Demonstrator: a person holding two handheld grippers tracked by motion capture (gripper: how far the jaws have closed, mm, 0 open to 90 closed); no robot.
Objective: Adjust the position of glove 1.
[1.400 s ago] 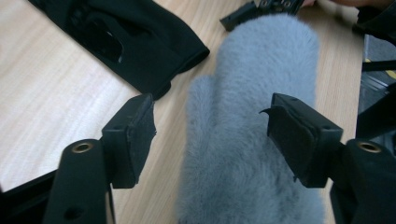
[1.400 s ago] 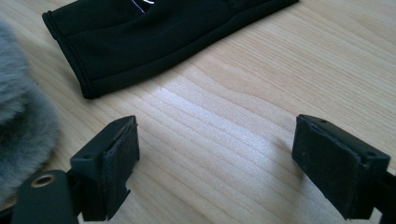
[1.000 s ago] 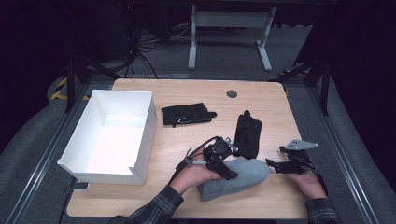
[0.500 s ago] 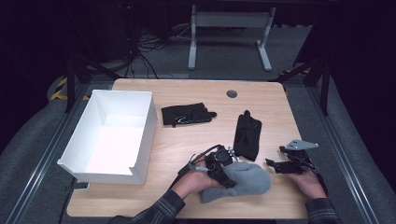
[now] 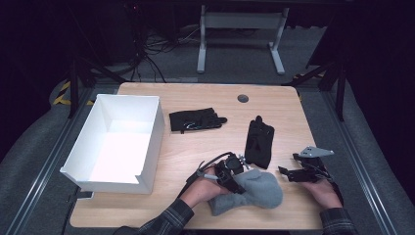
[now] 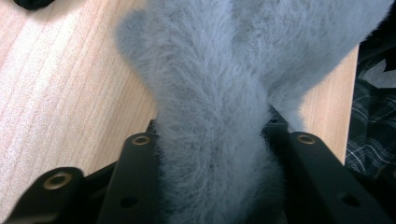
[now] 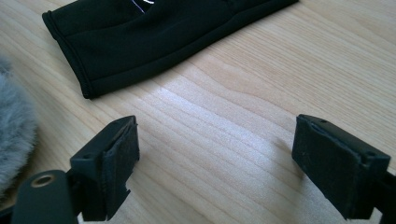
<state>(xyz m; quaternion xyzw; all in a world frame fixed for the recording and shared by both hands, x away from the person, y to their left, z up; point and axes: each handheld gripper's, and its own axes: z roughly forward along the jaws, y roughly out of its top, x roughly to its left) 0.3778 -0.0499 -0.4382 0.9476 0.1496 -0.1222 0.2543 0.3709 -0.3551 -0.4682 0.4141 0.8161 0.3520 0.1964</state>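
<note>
A grey fuzzy mitten (image 5: 257,193) lies near the table's front edge. My left gripper (image 5: 235,177) sits on its left part; its jaws have just been closing and now pinch a fold of the mitten (image 6: 210,93) between them. My right gripper (image 5: 289,173) rests to the right of the mitten, open, with bare wood between its pads (image 7: 119,154). The mitten's edge (image 7: 14,135) shows at the left of the right gripper view.
One black glove (image 5: 258,142) lies just behind the mitten, its cuff (image 7: 154,37) ahead of my right gripper. A second black glove (image 5: 195,119) lies mid-table. A white open box (image 5: 152,132) stands at the left. The table (image 5: 205,98) has a round hole (image 5: 242,98) at the back.
My left gripper has come down a little onto the grey mitten and its jaws have drawn together on the fabric, bunching it. The right gripper has kept still.
</note>
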